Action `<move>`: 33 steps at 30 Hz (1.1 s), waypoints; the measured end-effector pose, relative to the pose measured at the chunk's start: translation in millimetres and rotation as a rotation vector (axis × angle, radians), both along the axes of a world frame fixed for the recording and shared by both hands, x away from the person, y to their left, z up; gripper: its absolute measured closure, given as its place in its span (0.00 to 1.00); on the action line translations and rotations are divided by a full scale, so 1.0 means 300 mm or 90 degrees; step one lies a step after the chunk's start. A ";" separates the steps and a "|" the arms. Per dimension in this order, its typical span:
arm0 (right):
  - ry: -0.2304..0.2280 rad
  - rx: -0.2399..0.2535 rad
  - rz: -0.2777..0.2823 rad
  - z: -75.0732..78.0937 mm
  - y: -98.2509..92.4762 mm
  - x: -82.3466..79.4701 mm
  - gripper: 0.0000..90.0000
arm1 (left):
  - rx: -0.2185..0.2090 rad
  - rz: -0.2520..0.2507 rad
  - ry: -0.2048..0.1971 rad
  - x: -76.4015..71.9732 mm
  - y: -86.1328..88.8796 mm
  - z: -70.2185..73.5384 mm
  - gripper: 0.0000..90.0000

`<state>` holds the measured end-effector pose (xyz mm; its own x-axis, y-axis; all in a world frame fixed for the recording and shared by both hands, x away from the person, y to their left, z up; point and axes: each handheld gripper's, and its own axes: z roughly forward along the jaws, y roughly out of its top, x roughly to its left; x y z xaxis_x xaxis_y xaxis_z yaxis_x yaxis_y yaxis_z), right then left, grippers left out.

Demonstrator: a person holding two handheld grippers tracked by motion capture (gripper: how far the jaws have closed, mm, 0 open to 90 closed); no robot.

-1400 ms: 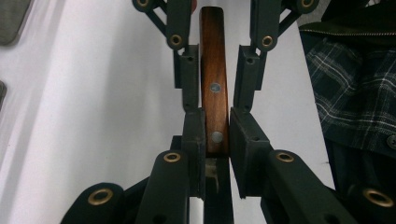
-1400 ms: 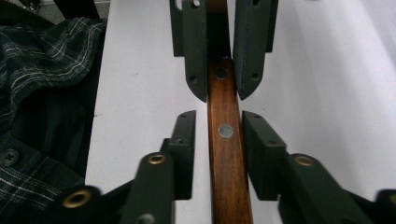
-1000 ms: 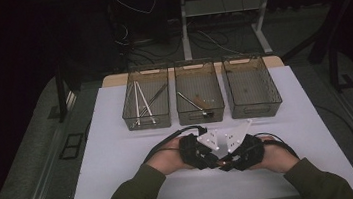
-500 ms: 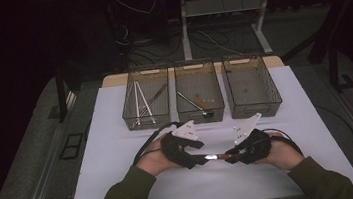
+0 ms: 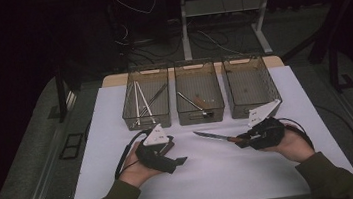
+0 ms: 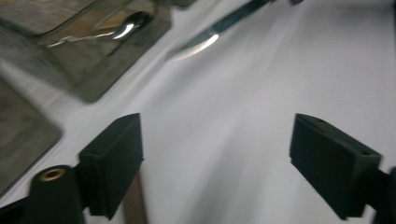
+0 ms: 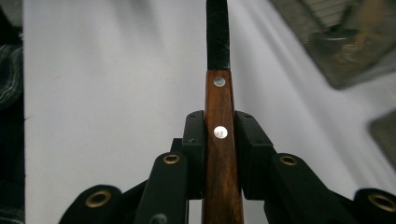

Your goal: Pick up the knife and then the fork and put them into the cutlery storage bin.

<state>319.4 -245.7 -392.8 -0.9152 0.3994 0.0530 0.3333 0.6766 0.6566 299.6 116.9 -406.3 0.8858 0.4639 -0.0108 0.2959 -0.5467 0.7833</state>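
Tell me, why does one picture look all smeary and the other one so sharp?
In the left gripper view the bins and the knife are streaked by motion blur, with glare on the blade; the left gripper, jaws just opened and nothing between them, looks soft too. In the right gripper view the knife's wooden handle and rivets are crisp. The high view is dim, dark around the white table.
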 end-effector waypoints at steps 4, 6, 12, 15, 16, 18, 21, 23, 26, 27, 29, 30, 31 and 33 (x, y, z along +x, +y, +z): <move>0.000 0.019 -0.046 0.030 -0.040 0.014 0.84 | -0.003 0.035 0.001 -0.013 0.053 -0.019 0.10; -0.004 0.026 -0.060 0.044 -0.059 0.022 0.84 | -0.003 0.040 0.003 -0.020 0.076 -0.032 0.07; -0.024 0.046 -0.120 0.096 -0.133 0.051 0.84 | -0.004 0.056 0.007 -0.039 0.116 -0.070 0.00; -0.027 0.051 -0.147 0.114 -0.164 0.064 0.84 | -0.013 0.067 0.008 -0.045 0.124 -0.077 0.00; -0.029 0.055 -0.157 0.119 -0.171 0.069 0.84 | -0.012 0.067 0.007 -0.045 0.126 -0.077 0.00; -0.034 0.052 -0.173 0.129 -0.183 0.080 0.84 | -0.014 0.073 0.005 -0.048 0.127 -0.078 0.00; -0.038 0.048 -0.210 0.144 -0.202 0.111 0.84 | -0.019 0.078 0.002 -0.050 0.126 -0.077 0.00; -0.035 0.047 -0.232 0.149 -0.212 0.137 0.84 | -0.024 0.077 0.004 -0.050 0.126 -0.079 0.00; -0.039 0.034 -0.267 0.157 -0.228 0.183 0.84 | -0.025 0.078 0.003 -0.049 0.126 -0.079 0.00; -0.039 0.038 -0.276 0.158 -0.233 0.195 0.84 | -0.024 0.077 0.004 -0.048 0.129 -0.078 0.00; -0.036 0.041 -0.310 0.160 -0.250 0.232 0.84 | -0.028 0.082 0.005 -0.047 0.129 -0.077 0.00; -0.036 0.038 -0.327 0.159 -0.256 0.249 0.84 | -0.030 0.083 0.004 -0.047 0.129 -0.078 0.00; -0.038 0.035 -0.340 0.158 -0.261 0.262 0.84 | -0.030 0.082 0.004 -0.047 0.129 -0.077 0.00; -0.036 0.034 -0.371 0.155 -0.274 0.297 0.84 | -0.029 0.082 0.004 -0.048 0.127 -0.077 0.00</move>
<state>408.4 -327.9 -346.4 -0.5470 0.8359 0.0453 0.6044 0.3569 0.7122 285.3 155.0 -429.4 0.8189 0.5724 -0.0404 0.3668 -0.4680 0.8040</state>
